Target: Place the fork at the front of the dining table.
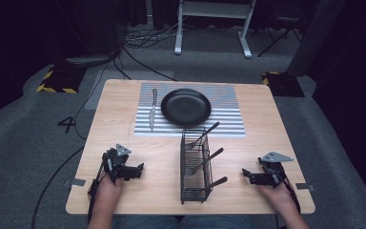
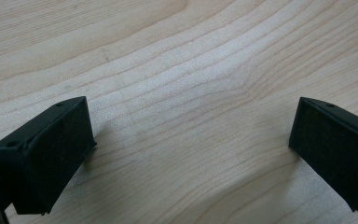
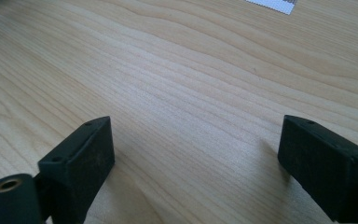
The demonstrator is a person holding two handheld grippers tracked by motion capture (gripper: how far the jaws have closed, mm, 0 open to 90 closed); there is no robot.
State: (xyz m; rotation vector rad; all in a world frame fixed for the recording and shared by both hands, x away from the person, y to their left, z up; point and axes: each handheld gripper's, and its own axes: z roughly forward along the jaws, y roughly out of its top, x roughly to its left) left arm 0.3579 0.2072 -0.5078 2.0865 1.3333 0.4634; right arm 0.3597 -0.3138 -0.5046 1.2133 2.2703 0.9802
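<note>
I hold both grippers low over the table (image 1: 124, 195), jaws wide apart with nothing between them. The rack (image 1: 195, 167) sits between the left gripper (image 1: 140, 168) and right gripper (image 1: 244, 173), apart from both. Three utensil handles stick out; their heads blur behind the wire.

Lab or recording studio, not a home. Grey carpet (image 1: 24, 143) all round a lone wooden desk (image 1: 124, 138). Black curtains (image 1: 14, 43) close off 9 to 11 o'clock and 1 to 3 o'clock. Cables (image 1: 143, 40) trail over the floor at 12 o'clock, beside white stand legs (image 1: 212, 28). Yellow-black hazard-striped bases (image 1: 57, 78) at 10 and 2 o'clock. A "4" (image 1: 67, 124) is marked on the carpet at 9 o'clock. Tape tabs (image 1: 77, 182) sit at the desk's near corners.
</note>
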